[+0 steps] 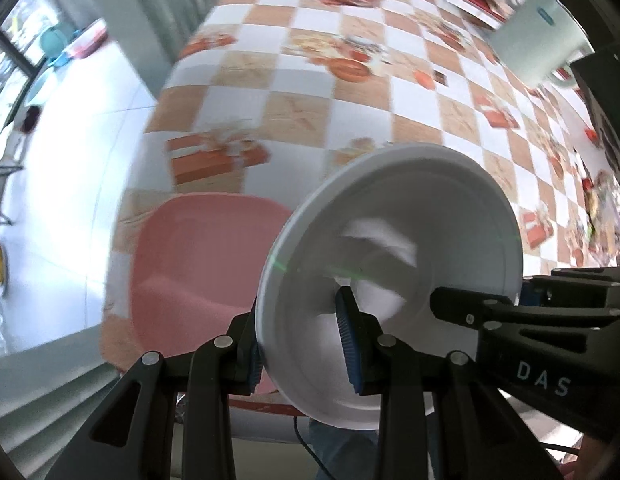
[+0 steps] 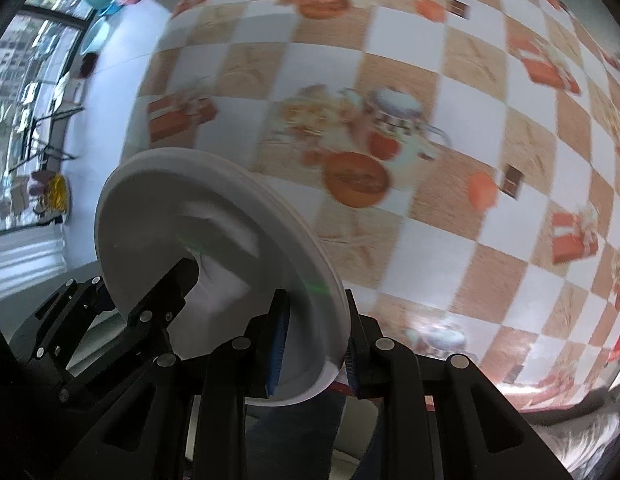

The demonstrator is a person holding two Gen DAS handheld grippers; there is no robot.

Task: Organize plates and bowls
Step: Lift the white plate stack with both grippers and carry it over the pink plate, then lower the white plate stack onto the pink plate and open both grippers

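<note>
Both grippers hold one white plate [image 1: 394,280] in the air above the near edge of the checkered surface [image 1: 310,80]. The left gripper [image 1: 301,344] has its jaws closed on the rim at one side, one blue pad inside the dish and one behind it; the right gripper [image 2: 316,344] pinches the opposite rim the same way. In the right wrist view the rim looks layered, so this may be a stack, though I cannot tell for sure. A pink tray [image 1: 197,264] lies on the surface at its near edge, just under the plate, and a white tub [image 1: 538,40] stands near the far right corner. The main risk, as I judge it, is the two hands drifting apart or twisting unevenly: the smooth rim could slip from a pad, and the plate would drop onto the tray or off the near edge.
</note>
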